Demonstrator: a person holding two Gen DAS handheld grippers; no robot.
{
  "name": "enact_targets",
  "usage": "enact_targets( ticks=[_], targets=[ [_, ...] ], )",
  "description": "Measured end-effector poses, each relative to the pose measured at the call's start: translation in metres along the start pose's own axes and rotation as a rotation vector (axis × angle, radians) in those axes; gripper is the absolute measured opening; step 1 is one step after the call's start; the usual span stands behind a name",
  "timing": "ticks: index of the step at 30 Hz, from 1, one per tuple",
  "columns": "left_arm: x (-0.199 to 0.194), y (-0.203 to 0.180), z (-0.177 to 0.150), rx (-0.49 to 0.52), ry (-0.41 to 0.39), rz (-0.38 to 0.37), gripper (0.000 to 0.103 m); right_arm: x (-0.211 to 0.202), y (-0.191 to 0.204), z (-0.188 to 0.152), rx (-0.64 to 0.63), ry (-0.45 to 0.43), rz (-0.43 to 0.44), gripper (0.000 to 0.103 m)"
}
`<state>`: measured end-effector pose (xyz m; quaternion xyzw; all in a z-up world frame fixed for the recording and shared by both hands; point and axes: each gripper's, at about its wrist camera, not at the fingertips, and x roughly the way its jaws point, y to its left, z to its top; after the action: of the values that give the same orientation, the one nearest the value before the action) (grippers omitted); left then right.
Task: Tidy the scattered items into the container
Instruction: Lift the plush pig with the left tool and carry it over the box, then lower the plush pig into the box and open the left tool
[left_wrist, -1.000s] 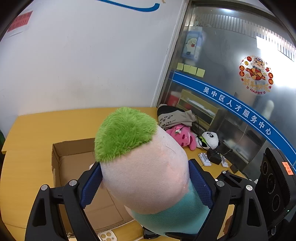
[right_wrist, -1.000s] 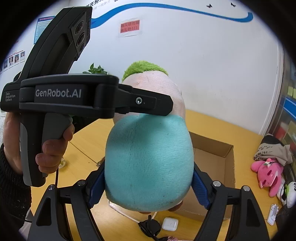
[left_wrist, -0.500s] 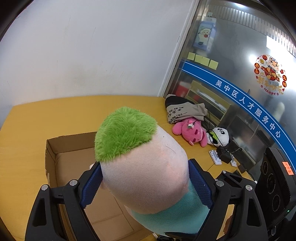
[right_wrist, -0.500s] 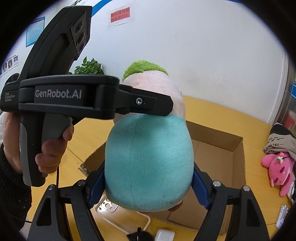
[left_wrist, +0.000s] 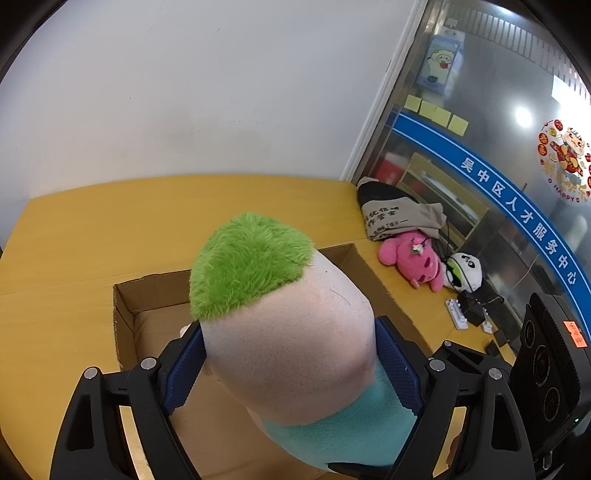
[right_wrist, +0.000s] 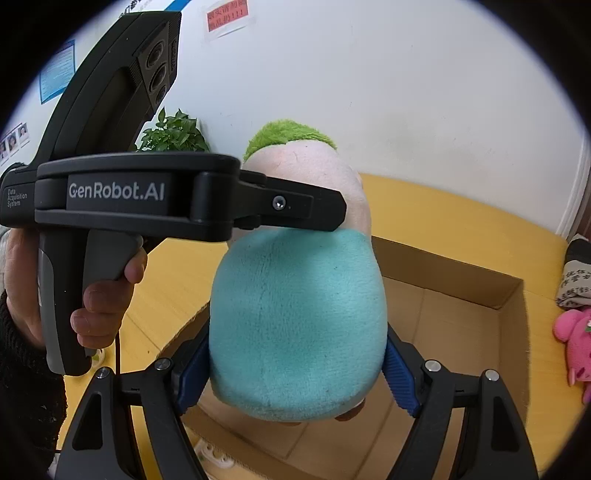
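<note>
White wall and a yellow wooden table (left_wrist: 110, 229) frame both views, and each tool is clamped on the same big plush doll (left_wrist: 291, 332): the left tool (left_wrist: 290, 365) grips its pale pink head just below the green hair, the right tool (right_wrist: 295, 365) squeezes its teal body between blue pads (right_wrist: 400, 380). Directly beneath the doll and both tools sits the open cardboard box (right_wrist: 461, 291), while a hand (right_wrist: 92, 306) grips the left tool's handle. Farther out past the box lie a pink plush toy (left_wrist: 417, 262), a panda plush (left_wrist: 465, 269) and a folded printed cloth (left_wrist: 395, 214) by the glass partition.
</note>
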<state>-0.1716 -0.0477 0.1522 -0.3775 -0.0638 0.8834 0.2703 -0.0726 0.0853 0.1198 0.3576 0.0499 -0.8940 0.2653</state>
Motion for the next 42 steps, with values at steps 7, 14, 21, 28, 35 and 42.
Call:
enact_targets(
  ticks=[7,14,21,28,35,42],
  targets=[
    [0.039,0.037,0.012,-0.001,0.085,0.031,0.090,0.045,-0.017,0.007,0.120,0.066,0.054,0.080],
    [0.078,0.073,0.021,-0.004,0.172,0.063,0.090,0.092,-0.037,0.009,0.288,0.129,0.112,0.080],
    [0.114,0.090,0.029,0.050,0.232,0.072,0.083,0.136,-0.051,-0.006,0.502,0.174,0.173,0.080],
    [0.142,0.113,0.013,0.062,0.302,0.114,0.079,0.172,-0.058,-0.040,0.574,0.206,0.199,0.080],
    [0.126,0.134,0.009,0.007,0.300,0.135,0.080,0.159,-0.054,-0.045,0.474,0.208,0.225,0.080],
    [0.110,0.130,0.004,-0.014,0.252,0.185,0.087,0.143,-0.076,-0.063,0.485,0.221,0.281,0.090]
  ],
)
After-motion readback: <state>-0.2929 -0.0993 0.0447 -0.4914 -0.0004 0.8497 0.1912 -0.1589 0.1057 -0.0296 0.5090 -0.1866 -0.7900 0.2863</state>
